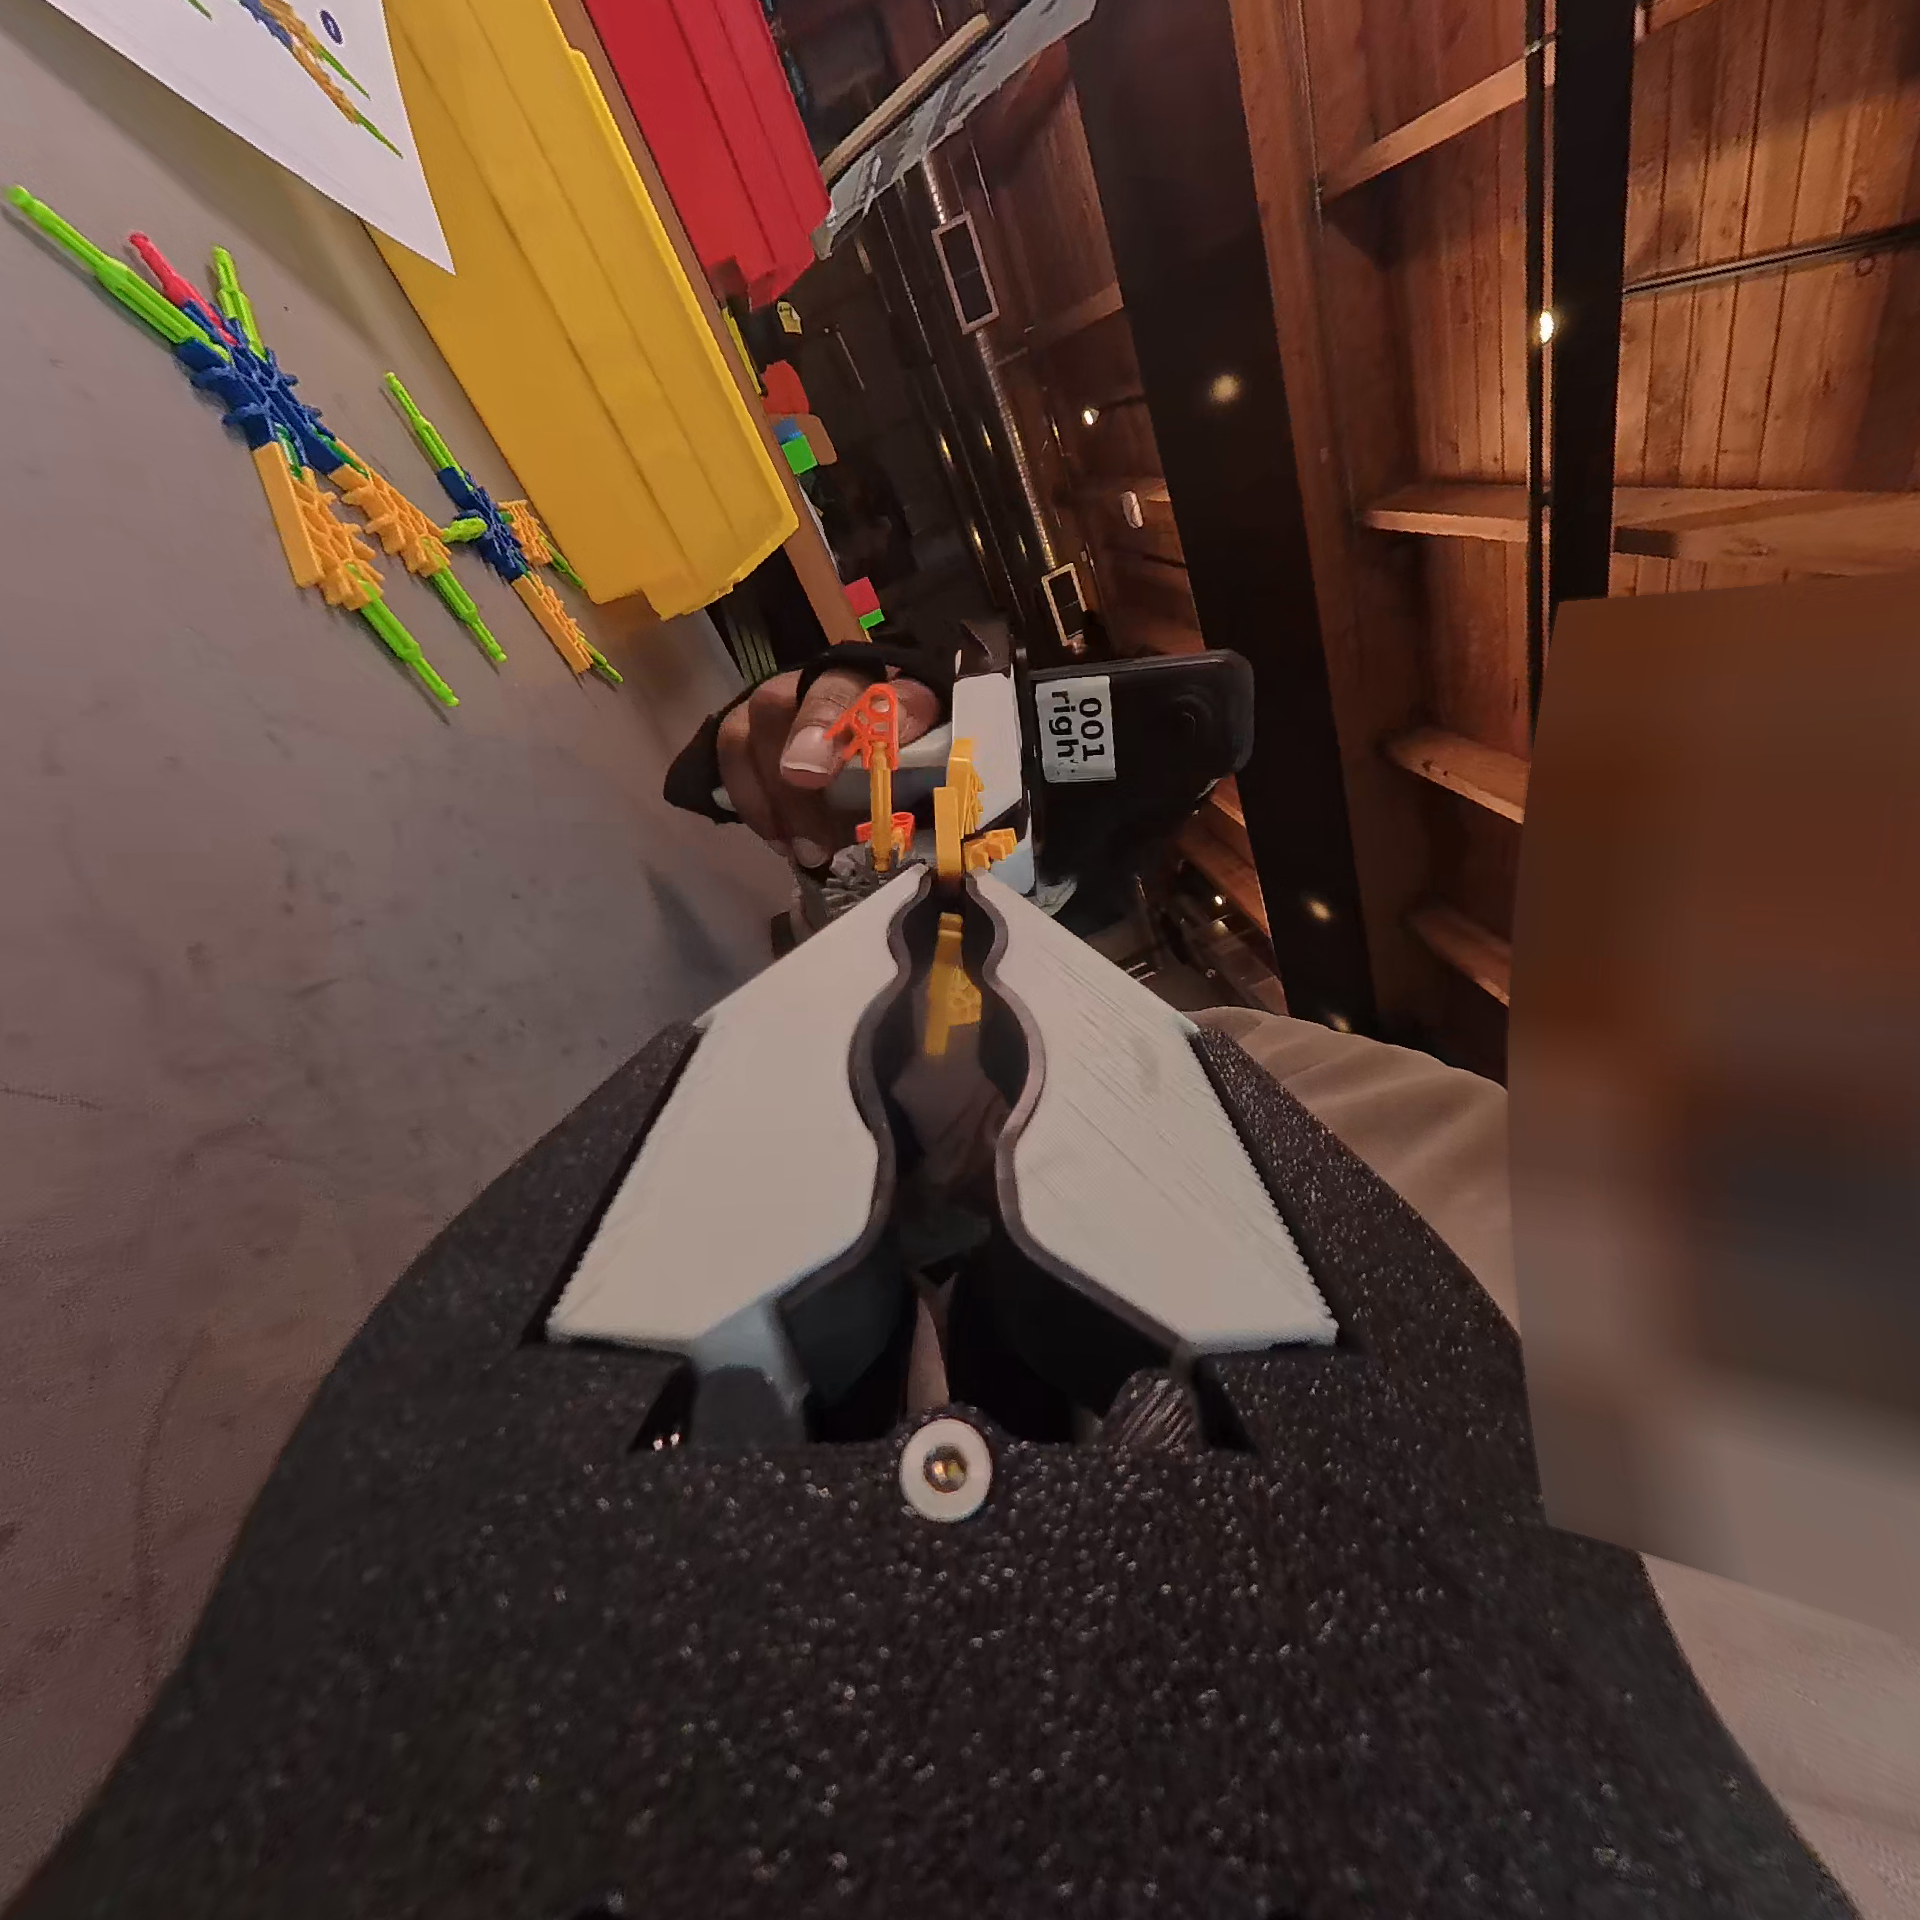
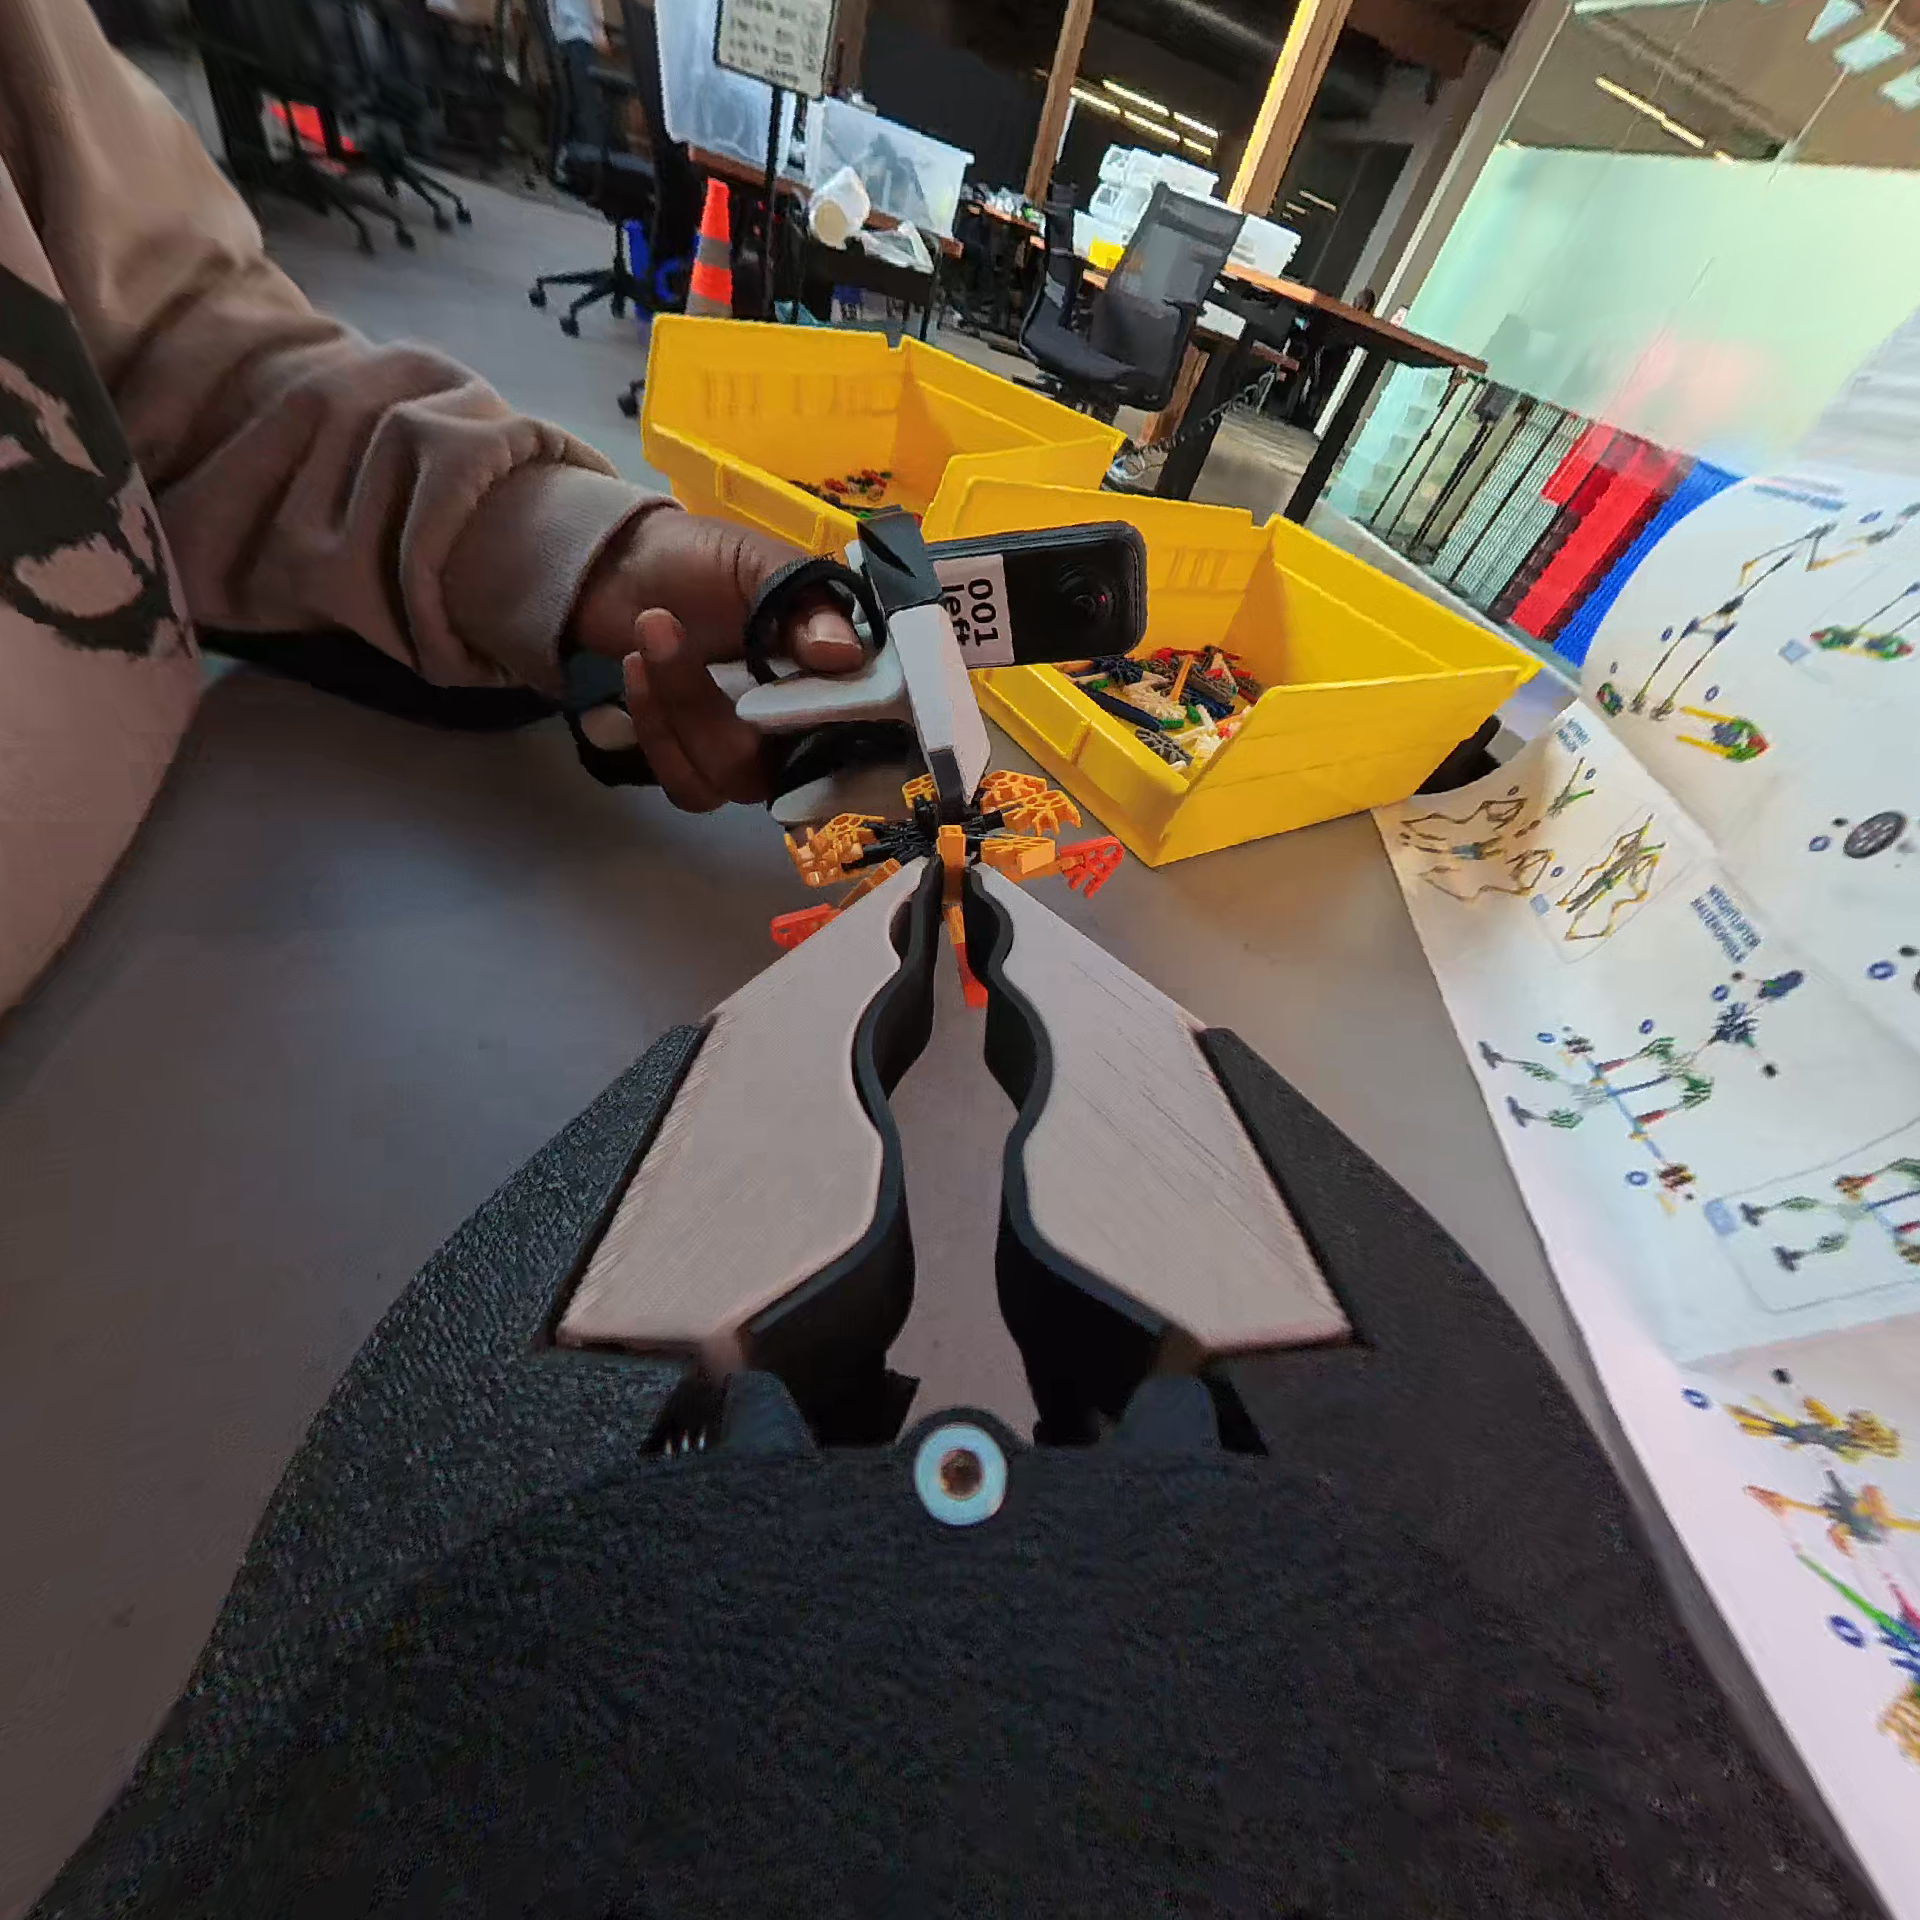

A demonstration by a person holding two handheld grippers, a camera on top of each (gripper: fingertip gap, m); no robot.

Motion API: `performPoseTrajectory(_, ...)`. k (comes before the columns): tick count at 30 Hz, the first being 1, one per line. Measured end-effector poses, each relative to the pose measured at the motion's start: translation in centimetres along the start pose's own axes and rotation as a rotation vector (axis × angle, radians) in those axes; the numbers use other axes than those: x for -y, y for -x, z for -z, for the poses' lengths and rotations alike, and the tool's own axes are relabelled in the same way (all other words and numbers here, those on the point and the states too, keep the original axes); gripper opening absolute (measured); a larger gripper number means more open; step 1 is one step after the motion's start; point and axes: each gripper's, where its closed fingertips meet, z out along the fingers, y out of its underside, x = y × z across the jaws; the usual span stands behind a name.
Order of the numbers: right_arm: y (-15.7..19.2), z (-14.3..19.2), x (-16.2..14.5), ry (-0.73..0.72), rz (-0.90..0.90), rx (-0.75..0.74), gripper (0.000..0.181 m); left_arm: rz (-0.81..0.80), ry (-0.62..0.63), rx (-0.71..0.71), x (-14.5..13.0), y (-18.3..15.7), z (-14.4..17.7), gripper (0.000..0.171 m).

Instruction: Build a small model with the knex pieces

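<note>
Jaws of both grippers are clenched on one orange-yellow toy assembly [image 2: 940,831], held between them above the bench [image 2: 312,935].

Dim warm indoor light; wide-angle edges bend.

wooden shelving [image 1: 1714,520], office chairs [image 2: 1132,301], perhaps glass partition [image 2: 1683,270]

- Two bins [image 2: 1226,665] are sitting side by side on the bench [image 2: 364,987], behind the toy assembly [image 2: 935,831].
- An instruction sheet [image 2: 1683,987] is lying right of the bins.
- The left hand-held gripper [image 2: 951,790] and right hand-held gripper [image 2: 951,883] are meeting at the toy assembly, above the bench.
</note>
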Motion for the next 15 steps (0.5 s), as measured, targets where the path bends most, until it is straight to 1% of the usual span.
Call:
performPoseTrajectory(2, 0.1, 0.1, 0.0, 0.024, 0.097, -0.022, 0.002, -0.024, 0.004, 0.006, 0.0, 0.0, -0.1, 0.002)
performPoseTrajectory(3, 0.0, 0.1, 0.0, 0.032, 0.11, -0.035, 0.002, -0.054, 0.005, 0.013, 0.0, -0.1, -0.1, 0.002)
performPoseTrajectory(4, -0.3, 0.2, 0.1, 0.027, 0.063, -0.047, 0.003, -0.095, 0.0, 0.014, 0.2, -0.4, -0.1, 0.002)
performPoseTrajectory(5, -0.5, 0.3, 0.3, 0.004, -0.027, -0.041, 0.003, -0.138, -0.005, 0.015, 0.3, -0.8, -0.1, 0.002)
performPoseTrajectory(7, -1.0, 0.7, 0.9, -0.056, -0.274, 0.014, 0.011, -0.236, -0.008, 0.044, 0.7, -1.1, 0.1, 0.002)
performPoseTrajectory(9, -1.5, 0.9, 0.4, -0.057, -0.54, 0.087, 0.018, -0.343, -0.006, 0.088, 0.9, -1.3, 0.3, 0.002)
performPoseTrajectory(11, -1.7, 1.0, 0.2, -0.1, -0.753, 0.15, 0.019, -0.434, -0.007, 0.126, 1.1, -1.4, 0.4, 0.003)
performPoseTrajectory(13, -1.4, 0.8, 0.2, -0.138, -0.888, 0.207, 0.02, -0.502, -0.009, 0.164, 1.3, -1.4, 0.6, 0.003)
performPoseTrajectory(15, -1.5, 0.6, 0.0, -0.16, -0.948, 0.216, 0.02, -0.549, -0.008, 0.194, 1.4, -1.3, 0.7, 0.003)
